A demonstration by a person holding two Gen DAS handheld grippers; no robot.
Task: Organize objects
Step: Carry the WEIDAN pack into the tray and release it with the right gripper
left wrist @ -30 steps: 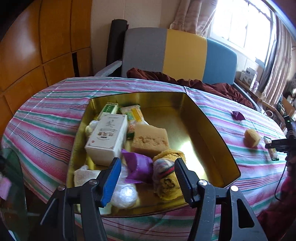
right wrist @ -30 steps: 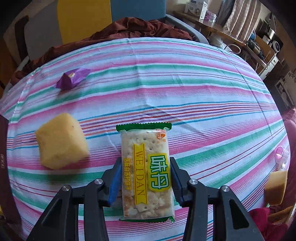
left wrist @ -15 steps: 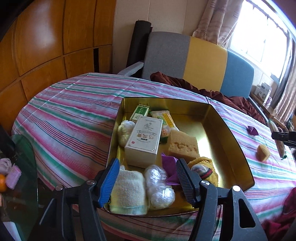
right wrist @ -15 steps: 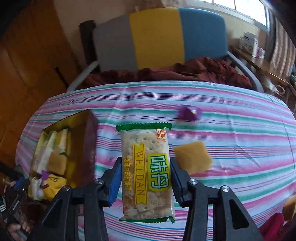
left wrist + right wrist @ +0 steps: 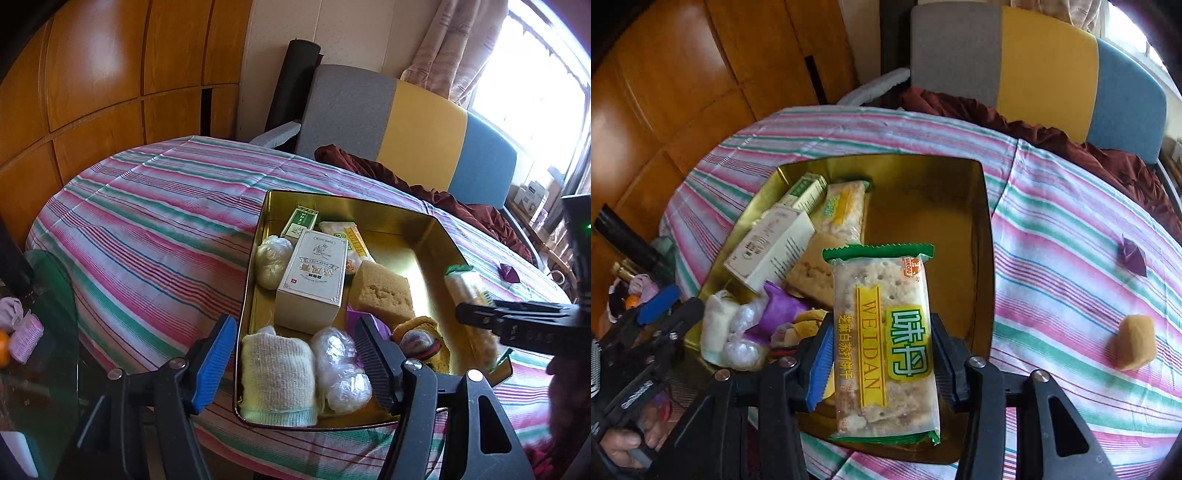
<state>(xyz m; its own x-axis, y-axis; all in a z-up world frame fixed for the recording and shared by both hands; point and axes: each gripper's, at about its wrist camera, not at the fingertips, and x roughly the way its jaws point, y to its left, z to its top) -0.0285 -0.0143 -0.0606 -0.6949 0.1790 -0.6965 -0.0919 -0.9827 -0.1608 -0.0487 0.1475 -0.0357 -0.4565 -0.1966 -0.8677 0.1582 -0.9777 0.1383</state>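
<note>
My right gripper (image 5: 881, 363) is shut on a cracker packet (image 5: 884, 332) with green and yellow print and holds it above the near right part of the gold tin (image 5: 988, 258). The packet also shows in the left wrist view (image 5: 469, 310), over the tin's right side (image 5: 448, 243). The tin holds a white box (image 5: 314, 275), a sponge (image 5: 382, 291), a second cracker packet (image 5: 842, 212), a rolled cloth (image 5: 277, 373) and wrapped balls (image 5: 341, 369). My left gripper (image 5: 295, 362) is open and empty at the tin's near edge.
A purple candy (image 5: 1132, 256) and a yellow sponge piece (image 5: 1136, 347) lie on the striped tablecloth right of the tin. A grey, yellow and blue chair (image 5: 406, 122) with a dark red cloth stands behind the table. A glass side table (image 5: 33, 332) is at the left.
My right gripper has carried the cracker packet left from the open tablecloth to above the tin. My left gripper has drawn back and to the left from inside the tin.
</note>
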